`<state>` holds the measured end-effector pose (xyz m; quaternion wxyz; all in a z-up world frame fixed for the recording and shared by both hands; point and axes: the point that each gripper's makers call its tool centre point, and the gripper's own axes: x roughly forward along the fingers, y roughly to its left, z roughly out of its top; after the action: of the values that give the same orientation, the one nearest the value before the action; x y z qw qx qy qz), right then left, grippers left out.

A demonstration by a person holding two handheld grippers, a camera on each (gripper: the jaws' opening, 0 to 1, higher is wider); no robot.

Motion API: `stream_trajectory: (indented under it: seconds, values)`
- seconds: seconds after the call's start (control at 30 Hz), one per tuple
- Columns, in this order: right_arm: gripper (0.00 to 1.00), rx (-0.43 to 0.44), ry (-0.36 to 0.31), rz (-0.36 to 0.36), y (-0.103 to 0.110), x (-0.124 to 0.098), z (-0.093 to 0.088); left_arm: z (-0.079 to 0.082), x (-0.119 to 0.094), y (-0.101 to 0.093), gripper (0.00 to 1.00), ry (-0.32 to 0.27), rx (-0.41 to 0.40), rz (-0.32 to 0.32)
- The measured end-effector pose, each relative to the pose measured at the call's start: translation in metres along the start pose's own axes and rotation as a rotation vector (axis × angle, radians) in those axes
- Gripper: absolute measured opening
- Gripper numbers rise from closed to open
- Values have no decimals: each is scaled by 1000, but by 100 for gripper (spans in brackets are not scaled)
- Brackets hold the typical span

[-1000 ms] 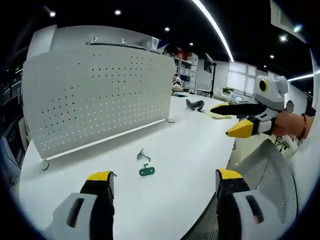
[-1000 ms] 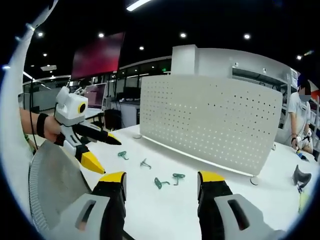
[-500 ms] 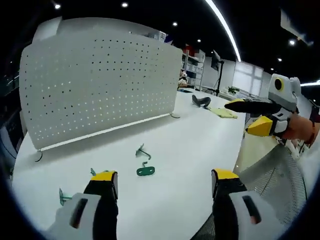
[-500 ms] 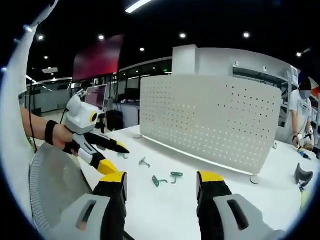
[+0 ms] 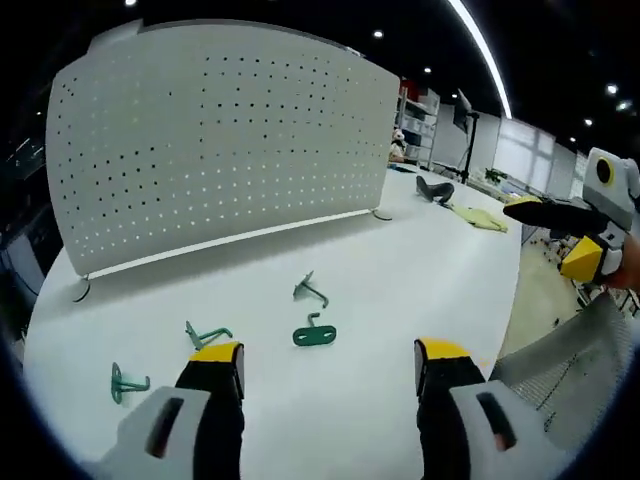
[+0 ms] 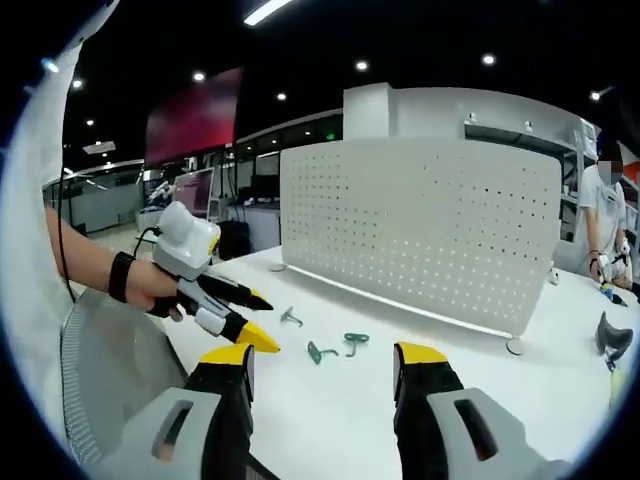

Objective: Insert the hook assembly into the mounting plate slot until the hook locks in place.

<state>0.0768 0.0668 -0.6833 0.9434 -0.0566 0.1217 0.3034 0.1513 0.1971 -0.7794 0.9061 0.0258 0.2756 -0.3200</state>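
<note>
Left tongs [image 5: 325, 365] wide, empty, over the white desk [image 5: 420, 260]; green hooks [image 5: 314, 334] lie just ahead of them (four visible). Right tongs [image 6: 323, 365] also wide, empty, perforated mounting plate [image 6: 420, 235] upright beyond.

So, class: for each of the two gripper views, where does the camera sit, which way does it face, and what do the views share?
Left gripper view: rides the open left gripper, facing the pegboard across the white table; right gripper at right.
Right gripper view: rides the open right gripper, facing the pegboard; left gripper and hand at left.
Shared: pegboard, table, green hooks.
</note>
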Motion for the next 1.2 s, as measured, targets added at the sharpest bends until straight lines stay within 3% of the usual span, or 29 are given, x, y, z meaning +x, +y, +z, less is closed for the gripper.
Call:
stream_trajectory:
  seconds: [0.27, 0.33, 0.43, 0.9, 1.2]
  values:
    - [57, 19, -8, -20, -9, -2, 0, -6, 15, 7, 70, 41, 1, 18]
    - [56, 28, -7, -22, -9, -3, -2, -5, 18, 4, 69, 26, -5, 10]
    - [56, 30, 1, -29, -10, -4, -6, -14, 25, 6, 66, 63, 15, 25]
    - [55, 38, 14, -36, -13, -6, -10, -28, 49, 4, 59, 103, 0, 32]
    - [54, 42, 21, -38, -15, -7, -11, -26, 59, 12, 51, 96, 23, 91]
